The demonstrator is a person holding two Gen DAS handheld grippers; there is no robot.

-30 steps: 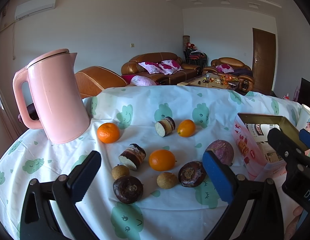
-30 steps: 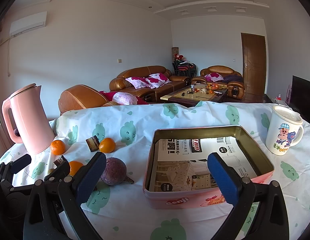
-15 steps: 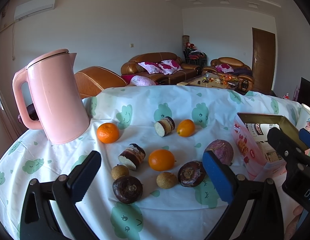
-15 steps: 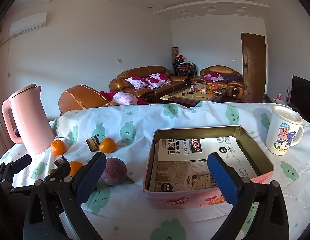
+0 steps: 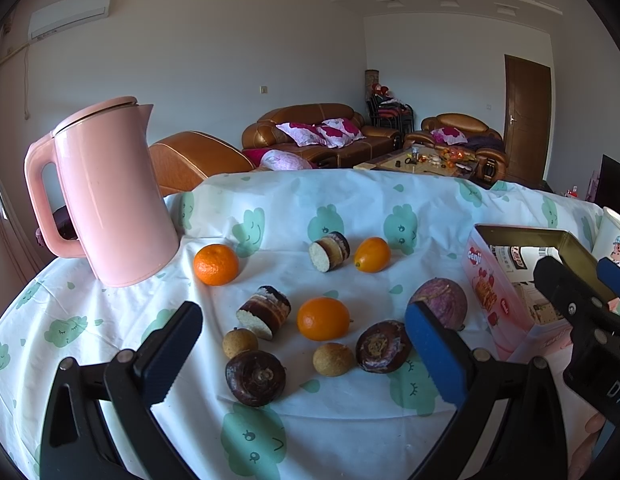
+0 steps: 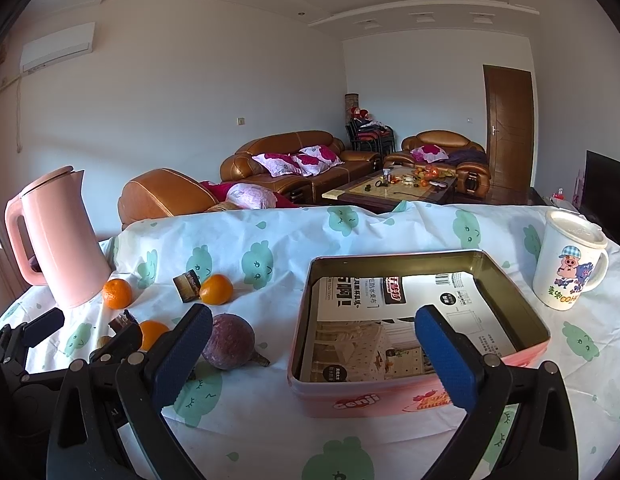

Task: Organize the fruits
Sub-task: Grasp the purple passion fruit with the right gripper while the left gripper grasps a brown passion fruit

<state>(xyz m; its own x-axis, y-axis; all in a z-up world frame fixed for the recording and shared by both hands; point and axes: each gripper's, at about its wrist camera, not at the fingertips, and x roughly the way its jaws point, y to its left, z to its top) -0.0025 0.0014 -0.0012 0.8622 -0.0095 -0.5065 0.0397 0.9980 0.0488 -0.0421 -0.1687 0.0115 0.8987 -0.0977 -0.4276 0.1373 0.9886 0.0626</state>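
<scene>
The table (image 6: pixel 389 220) in front of me wears a white cloth printed with green cloud faces, and everything sits on it. Biggest is the pink kettle (image 5: pixel 110 196), upright at the far left. Next is the pink tin (image 6: pixel 509 304), open-topped and lined with printed paper, with no fruit inside it. A white cartoon mug (image 6: pixel 569 272) stands apart to the tin's right.

My left gripper (image 5: pixel 302 352) hangs over the fruit with its blue pads spread wide and nothing between them. My right gripper (image 6: pixel 313 352) hangs at the near edge of the tin, likewise spread and empty.

The fruit lies loose on the cloth between kettle and tin. A purple round fruit with a stem (image 5: pixel 441 300) sits nearest the tin, just left of it. Three oranges come next: one by the kettle's base (image 5: pixel 216 264), one in the middle of the group (image 5: pixel 323 318), one further back (image 5: pixel 373 255). A cut dark-skinned piece with a pale face (image 5: pixel 329 251) lies just beside that far orange, and another cut piece (image 5: pixel 266 312) lies left of the middle orange. Two dark round fruits (image 5: pixel 256 377) (image 5: pixel 383 346) lie nearest me. Smallest are two tan round fruits (image 5: pixel 240 343) (image 5: pixel 333 359) beside them.
</scene>
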